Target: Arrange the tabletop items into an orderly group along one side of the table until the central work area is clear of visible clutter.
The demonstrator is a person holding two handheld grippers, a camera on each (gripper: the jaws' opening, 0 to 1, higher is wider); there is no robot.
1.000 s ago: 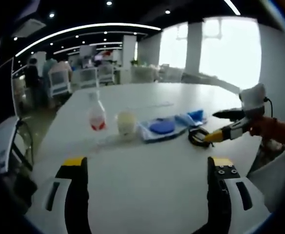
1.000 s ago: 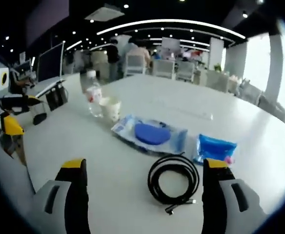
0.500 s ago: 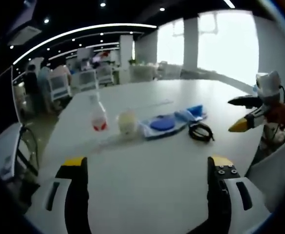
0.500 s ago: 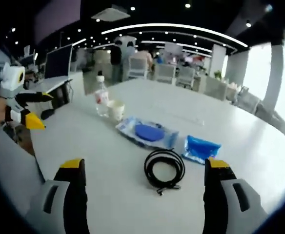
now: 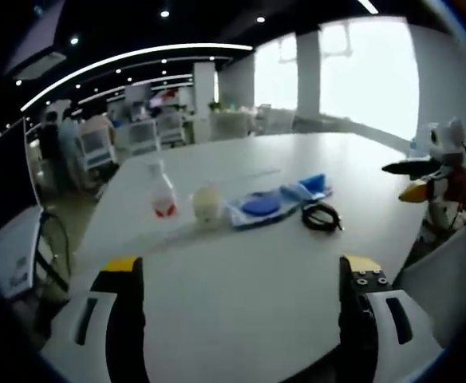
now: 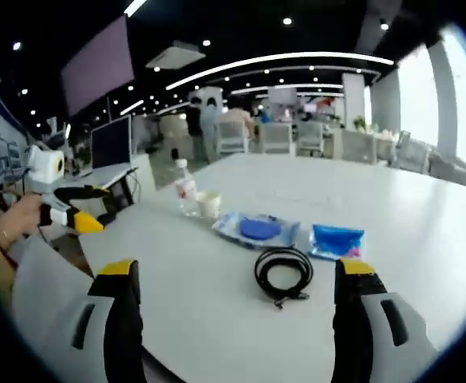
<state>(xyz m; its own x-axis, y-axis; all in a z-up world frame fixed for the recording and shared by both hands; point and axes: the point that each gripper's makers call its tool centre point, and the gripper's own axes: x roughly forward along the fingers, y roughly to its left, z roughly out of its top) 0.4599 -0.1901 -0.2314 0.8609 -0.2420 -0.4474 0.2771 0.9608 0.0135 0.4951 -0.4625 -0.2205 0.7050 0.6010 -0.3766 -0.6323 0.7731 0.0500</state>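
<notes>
On the white table [image 5: 241, 263] stand a clear bottle with a red label [image 5: 162, 191], a pale cup [image 5: 207, 202], a clear pack with a blue disc [image 5: 257, 207], a blue pouch [image 5: 313, 186] and a coiled black cable [image 5: 321, 216]. The same row appears in the right gripper view: bottle [image 6: 185, 187], cup [image 6: 209, 204], disc pack [image 6: 255, 229], pouch [image 6: 337, 240], cable [image 6: 284, 271]. My left gripper [image 5: 237, 275] is open over the near table. My right gripper [image 6: 234, 279] is open, well back from the cable. It also appears at the table's right edge [image 5: 420, 179].
The left gripper [image 6: 77, 209], held by a hand, appears at the left of the right gripper view. Office chairs and desks [image 6: 265, 136] with people stand behind the table. Bright windows [image 5: 369, 76] lie to the right. A monitor [image 6: 110, 142] stands at the left.
Both cameras have pulled back from the table, so the items look smaller. The right gripper has drawn away from the cable to the table's right edge. The items have not moved.
</notes>
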